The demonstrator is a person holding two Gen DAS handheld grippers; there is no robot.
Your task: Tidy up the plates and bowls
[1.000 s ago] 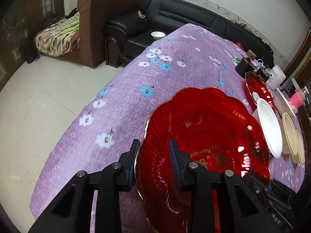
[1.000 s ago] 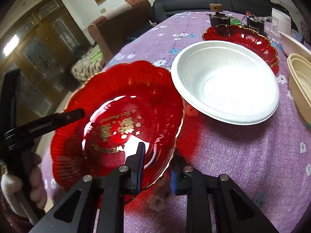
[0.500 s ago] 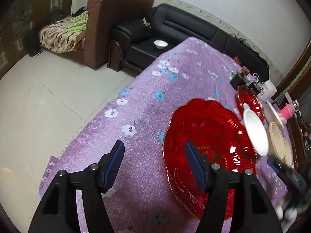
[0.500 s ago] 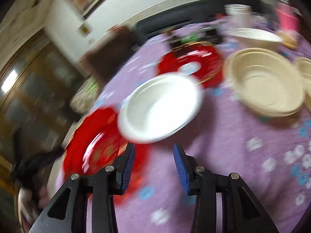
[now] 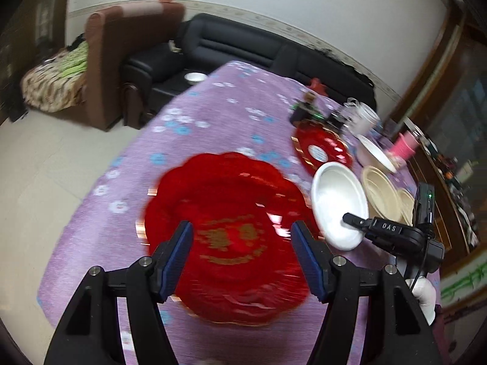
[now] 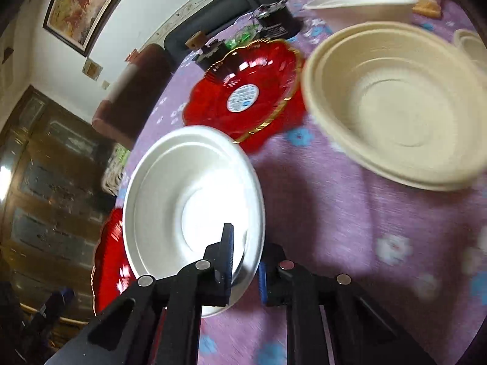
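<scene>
A large red scalloped plate point(image 5: 225, 237) lies flat on the purple flowered tablecloth point(image 5: 194, 140). My left gripper point(image 5: 243, 255) hovers above it, open, with nothing between its blue pads. To the plate's right sits a white bowl point(image 5: 334, 194), and my right gripper point(image 5: 350, 220) is clamped on its near rim. In the right wrist view the right gripper point(image 6: 245, 261) is shut on the white bowl point(image 6: 188, 206), one finger inside and one outside the rim. The large red plate point(image 6: 106, 270) shows only as a sliver left of the bowl.
Beyond the white bowl are a second red plate point(image 6: 246, 94) with a round sticker, stacked cream bowls point(image 6: 395, 106), another white bowl point(image 6: 359, 6) and a pink cup point(image 5: 404, 147). Small dark gadgets point(image 6: 274, 21) stand at the table's far end. A black sofa point(image 5: 231, 51) is behind.
My left gripper let go of the large red plate, opened wide and drew up and back. My right gripper left that plate's rim, swung right and shut on the white bowl's rim.
</scene>
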